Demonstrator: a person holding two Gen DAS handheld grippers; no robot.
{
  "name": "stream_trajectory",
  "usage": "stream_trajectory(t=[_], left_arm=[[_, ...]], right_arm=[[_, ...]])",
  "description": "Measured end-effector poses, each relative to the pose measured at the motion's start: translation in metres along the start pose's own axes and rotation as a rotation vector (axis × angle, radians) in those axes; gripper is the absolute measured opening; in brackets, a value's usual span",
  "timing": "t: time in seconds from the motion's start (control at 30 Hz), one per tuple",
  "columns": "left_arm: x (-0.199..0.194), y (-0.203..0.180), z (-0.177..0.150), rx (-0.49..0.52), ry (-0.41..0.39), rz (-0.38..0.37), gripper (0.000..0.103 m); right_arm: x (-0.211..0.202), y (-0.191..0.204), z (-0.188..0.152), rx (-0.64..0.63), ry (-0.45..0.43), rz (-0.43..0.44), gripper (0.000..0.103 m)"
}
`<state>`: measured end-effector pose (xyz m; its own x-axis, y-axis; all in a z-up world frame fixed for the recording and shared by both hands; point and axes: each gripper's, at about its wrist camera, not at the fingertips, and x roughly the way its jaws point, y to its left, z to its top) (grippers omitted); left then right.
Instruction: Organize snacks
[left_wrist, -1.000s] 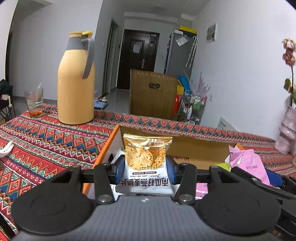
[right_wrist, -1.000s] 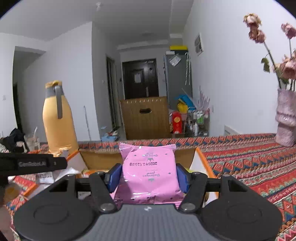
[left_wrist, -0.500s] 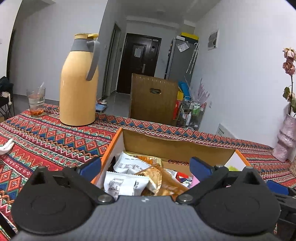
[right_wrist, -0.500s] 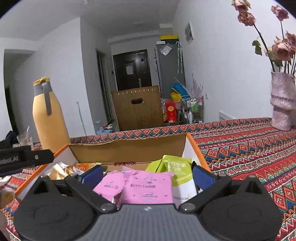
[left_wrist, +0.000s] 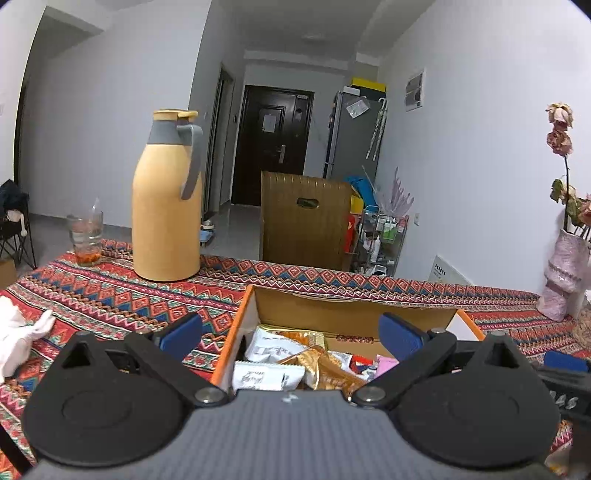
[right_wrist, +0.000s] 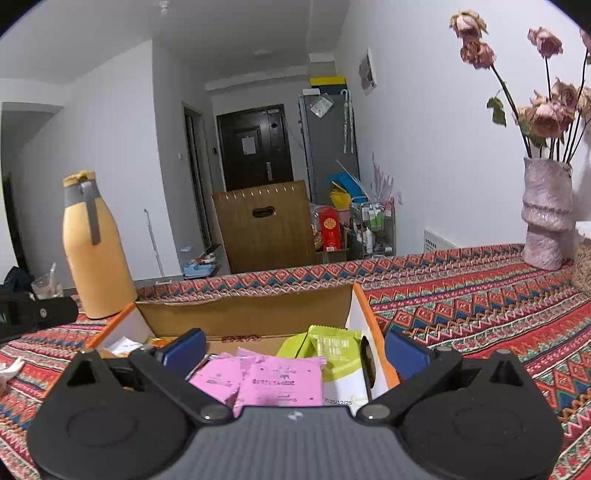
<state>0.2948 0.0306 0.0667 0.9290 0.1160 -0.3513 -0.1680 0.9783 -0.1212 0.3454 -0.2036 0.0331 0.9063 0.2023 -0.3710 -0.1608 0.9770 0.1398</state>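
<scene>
An open cardboard box (left_wrist: 351, 317) with orange edges sits on the patterned tablecloth and holds several snack packets. In the left wrist view white packets (left_wrist: 267, 374) and a gold packet (left_wrist: 319, 365) lie in its left half. My left gripper (left_wrist: 291, 334) hangs open above them, holding nothing. In the right wrist view pink packets (right_wrist: 277, 380) and a green packet (right_wrist: 334, 349) lie in the same box (right_wrist: 243, 314) at its right end. My right gripper (right_wrist: 295, 350) is open over them, nothing between its blue pads.
A tall yellow thermos (left_wrist: 168, 199) and a glass (left_wrist: 85, 238) stand at the table's far left. A pink vase (right_wrist: 546, 212) with dried roses is at the far right. A white cloth (left_wrist: 16, 332) lies at the left edge. Behind the table stands a brown carton (left_wrist: 304, 218).
Both grippers opened and let go: the gold-and-white packet dropped into the box's left half, the pink packet into its right. Both hands then drew back and rose a little.
</scene>
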Motion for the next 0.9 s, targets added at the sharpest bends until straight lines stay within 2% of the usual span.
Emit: stream_trajectory(t=[0.13,0.27,0.47,0.7,0.9], left_arm=[[-0.02,0.006,-0.004,0.005,0.009,-0.012,0.103],[-0.045,0.012,-0.016,0.025,0.024,-0.054,0.103],[-0.083,0.02,-0.048,0.048,0.041,-0.094,0.103],[-0.11,0.027,-0.091,0.055,0.106,-0.103,0.103],[-0.12,0.03,-0.113,0.061,0.164,-0.109,0.103]], right_arm=[[-0.028,-0.003,0.002,0.009,0.007,0.063,0.103],[-0.061,-0.004,-0.006,-0.011,-0.003,0.087,0.103],[-0.102,-0.011,-0.037,-0.014,0.026,0.113,0.103],[-0.128,-0.016,-0.07,-0.005,0.099,0.127,0.103],[-0.145,-0.016,-0.093,-0.012,0.136,0.135,0.103]])
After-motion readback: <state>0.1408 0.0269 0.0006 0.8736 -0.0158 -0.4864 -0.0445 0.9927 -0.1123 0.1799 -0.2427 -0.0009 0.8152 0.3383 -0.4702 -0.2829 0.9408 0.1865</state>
